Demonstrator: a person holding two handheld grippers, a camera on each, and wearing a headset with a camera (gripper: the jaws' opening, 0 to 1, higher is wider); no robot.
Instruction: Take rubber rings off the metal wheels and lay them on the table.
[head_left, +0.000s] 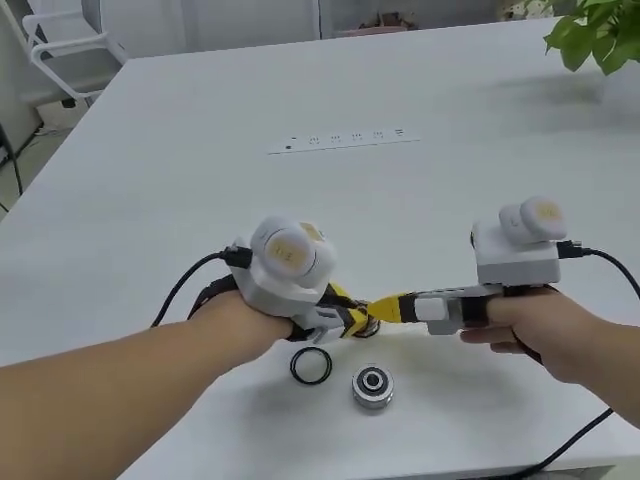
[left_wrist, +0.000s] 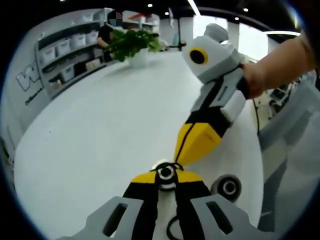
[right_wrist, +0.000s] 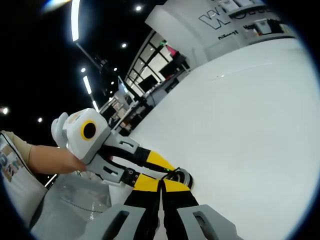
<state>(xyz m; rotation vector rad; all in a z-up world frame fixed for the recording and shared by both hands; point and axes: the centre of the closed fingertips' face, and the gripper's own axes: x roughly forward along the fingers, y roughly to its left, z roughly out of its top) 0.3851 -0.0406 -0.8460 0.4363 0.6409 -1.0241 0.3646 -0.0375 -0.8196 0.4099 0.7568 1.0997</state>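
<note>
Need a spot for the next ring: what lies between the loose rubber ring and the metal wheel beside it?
Nothing: in the head view a bare strip of white table separates the rubber ring from the metal wheel.

Open office, long white table (head_left: 200, 150), inset sockets (head_left: 345, 137), shelved bins (left_wrist: 62, 47), potted plant (head_left: 598, 35)

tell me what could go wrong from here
1. The held wheel sits only at the jaw tips of the left gripper; a hard pull by the right gripper could pop it loose.
2. The loose ring and spare wheel lie near the front edge of the table; a slip could knock them off.
</note>
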